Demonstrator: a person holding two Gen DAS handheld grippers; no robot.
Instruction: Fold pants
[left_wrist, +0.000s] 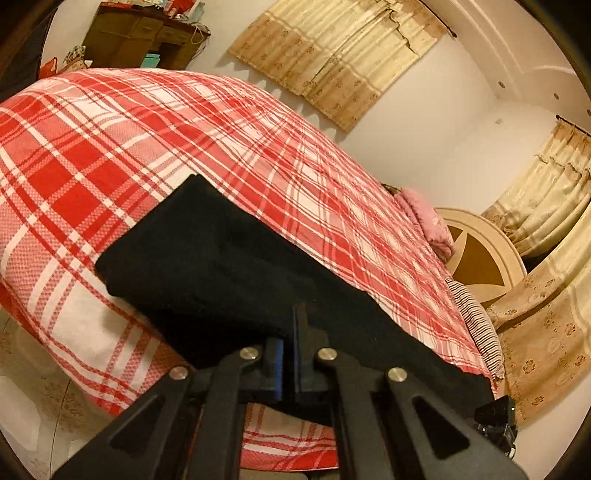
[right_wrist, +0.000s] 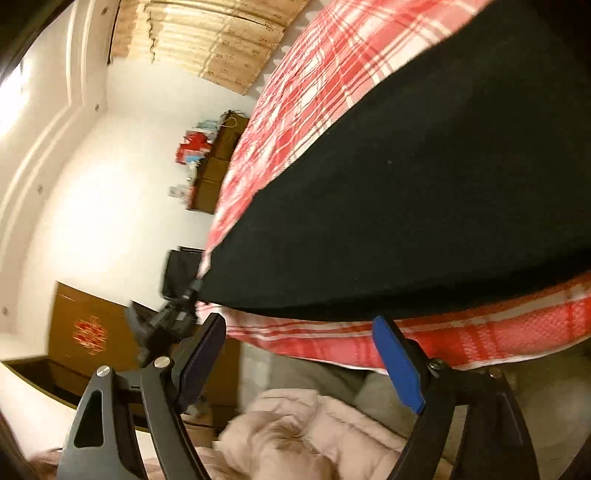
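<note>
Black pants (left_wrist: 207, 258) edge clenched by left gripper (left_wrist: 290, 343); right gripper (right_wrist: 303, 365) released; regrasp nearest hem squarely.

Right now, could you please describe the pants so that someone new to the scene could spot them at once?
Find the bed with the red-and-white plaid bedspread. Near its edge lies a flat, folded slab of dark cloth: the black pants. They are the only plain black thing on the checked cover, unlike the pink blanket bundled by the headboard.

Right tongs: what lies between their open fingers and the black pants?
Right wrist view: only a strip of red plaid bedspread separates the open right tongs from the black pants; nothing is gripped.
</note>
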